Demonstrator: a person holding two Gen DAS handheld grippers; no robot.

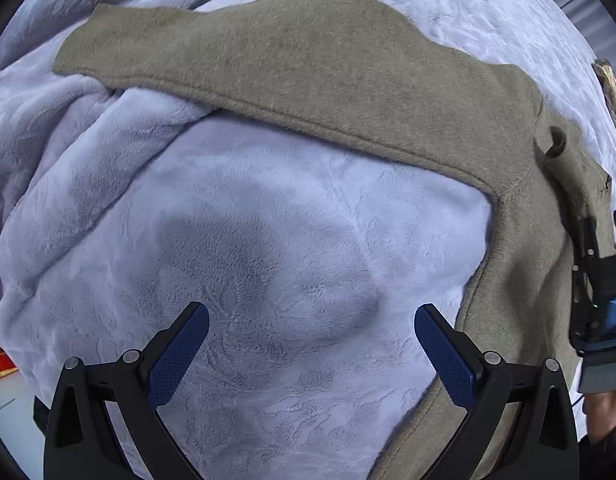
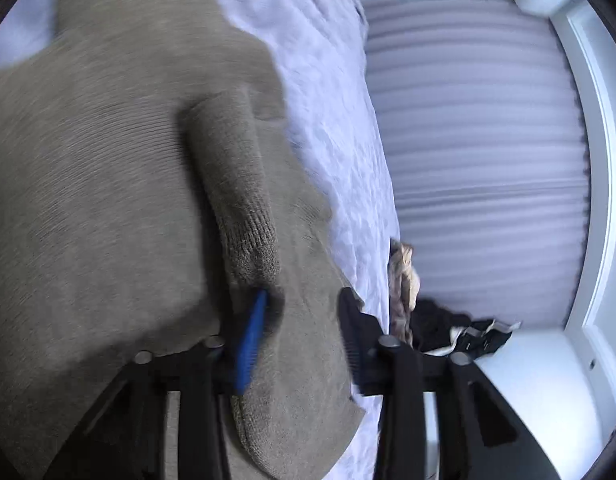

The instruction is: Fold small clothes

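a: sweater lies flat on the blanket, sleeve stretched leftward, beyond the left gripper, which hangs released and empty.
b: right gripper's nearer, jaws parted around the ribbed cuff, not clenched.

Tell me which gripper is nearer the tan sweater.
Right. The right gripper has its fingers in the tan sweater; the left gripper hangs open above the blanket beside it.
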